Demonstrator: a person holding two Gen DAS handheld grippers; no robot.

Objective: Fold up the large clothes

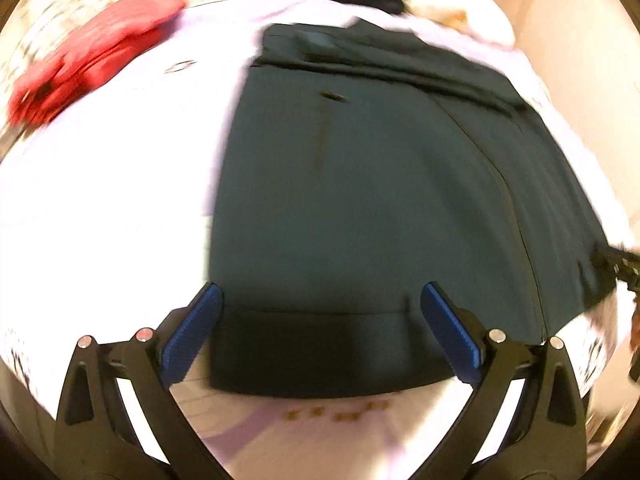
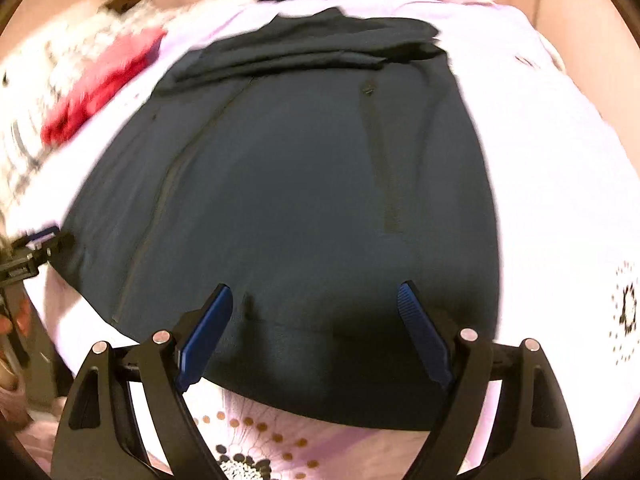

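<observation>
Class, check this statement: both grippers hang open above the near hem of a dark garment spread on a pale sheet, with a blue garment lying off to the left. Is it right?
One detail is wrong: the garment on the left is red, not blue, as the left wrist view shows. The left gripper and right gripper do hang open over the dark garment on the pale sheet.

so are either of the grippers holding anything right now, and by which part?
Nothing held. The left gripper and right gripper both stand open above the near hem of the dark garment, pads clear of the cloth.
</observation>
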